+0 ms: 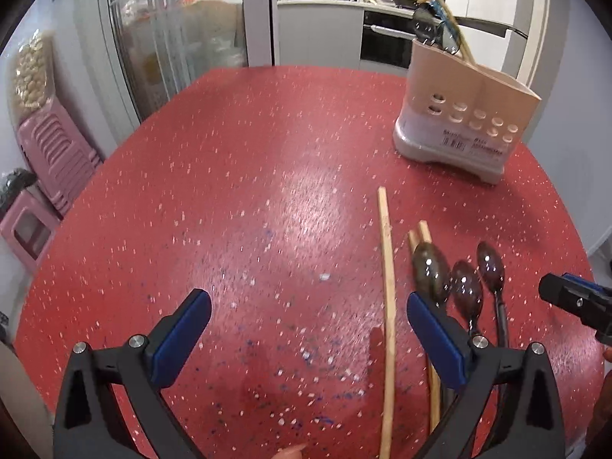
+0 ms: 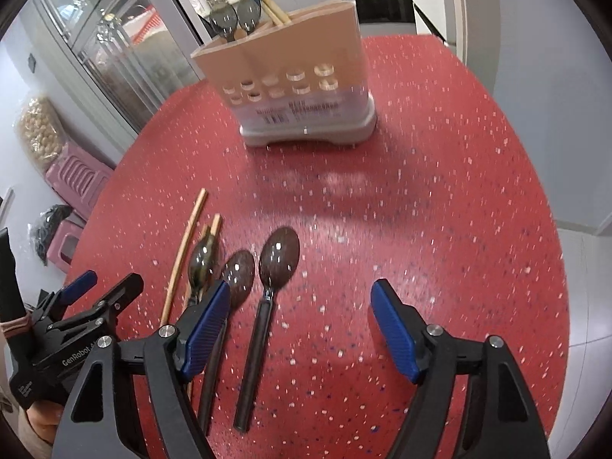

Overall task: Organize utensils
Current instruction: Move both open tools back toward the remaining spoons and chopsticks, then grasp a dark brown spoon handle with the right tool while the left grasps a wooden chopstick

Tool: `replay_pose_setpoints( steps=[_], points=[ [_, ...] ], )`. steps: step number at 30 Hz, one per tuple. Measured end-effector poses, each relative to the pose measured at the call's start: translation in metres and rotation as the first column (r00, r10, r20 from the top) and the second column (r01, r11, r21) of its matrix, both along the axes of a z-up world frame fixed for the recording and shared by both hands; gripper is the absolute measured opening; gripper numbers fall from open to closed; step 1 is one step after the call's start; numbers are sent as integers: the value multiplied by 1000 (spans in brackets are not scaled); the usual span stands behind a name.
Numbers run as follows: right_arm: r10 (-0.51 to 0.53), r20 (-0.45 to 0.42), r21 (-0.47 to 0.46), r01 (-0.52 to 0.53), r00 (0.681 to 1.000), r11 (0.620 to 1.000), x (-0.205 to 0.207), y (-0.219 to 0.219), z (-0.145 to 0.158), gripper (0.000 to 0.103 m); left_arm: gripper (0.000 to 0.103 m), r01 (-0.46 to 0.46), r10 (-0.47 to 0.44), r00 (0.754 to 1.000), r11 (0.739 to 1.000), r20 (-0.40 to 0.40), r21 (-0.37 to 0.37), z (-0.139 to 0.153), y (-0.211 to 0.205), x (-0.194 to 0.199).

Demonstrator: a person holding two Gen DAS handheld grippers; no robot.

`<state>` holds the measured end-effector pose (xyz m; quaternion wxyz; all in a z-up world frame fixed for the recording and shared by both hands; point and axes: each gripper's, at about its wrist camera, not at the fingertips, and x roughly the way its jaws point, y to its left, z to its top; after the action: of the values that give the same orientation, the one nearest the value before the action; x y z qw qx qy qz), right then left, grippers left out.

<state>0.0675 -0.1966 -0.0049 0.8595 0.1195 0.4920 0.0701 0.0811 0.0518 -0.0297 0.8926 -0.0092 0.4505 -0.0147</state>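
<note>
Toward the table's point(image 2: 440, 176) far edge sits the holder point(image 2: 302, 76), spoons and chopsticks already poking out. Three spoons point(image 2: 277, 256) and loose chopsticks point(image 1: 387, 267) lie at the near edge. Left gripper point(image 1: 308, 325) and right gripper point(image 2: 300, 321) both hover spread wide, holding nothing.

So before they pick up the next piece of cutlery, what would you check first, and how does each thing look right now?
1. Left gripper jaws open, nothing held: ok.
2. Right gripper jaws open, nothing held: ok.
3. Rightmost spoon lies apart from the others, between the right jaws: ok.
4. Lone chopstick lies between the left jaws, free of the rest: ok.
5. Holder upright on the table: ok.
6. Room left in its compartments: cannot tell.
</note>
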Motion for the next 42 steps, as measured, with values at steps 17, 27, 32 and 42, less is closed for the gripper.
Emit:
replay_pose_setpoints(
  steps=[17, 27, 32, 42],
  points=[
    [34, -95, -151, -48, 995, 987, 5, 30, -25, 79, 103, 76, -75, 993, 997, -87, 15, -23, -10, 4],
    [78, -123, -295, -111, 989, 949, 18, 61, -33, 67, 103, 101, -98, 991, 994, -88, 31, -34, -15, 17],
    [98, -159, -293, -142, 982, 946, 25, 67, -29, 59, 103, 122, -118, 989, 992, -91, 37, -38, -19, 27],
    [145, -216, -268, -201, 966, 942, 41, 72, -27, 16, 103, 200, -196, 972, 980, -131, 19, -35, -28, 49]
  ],
)
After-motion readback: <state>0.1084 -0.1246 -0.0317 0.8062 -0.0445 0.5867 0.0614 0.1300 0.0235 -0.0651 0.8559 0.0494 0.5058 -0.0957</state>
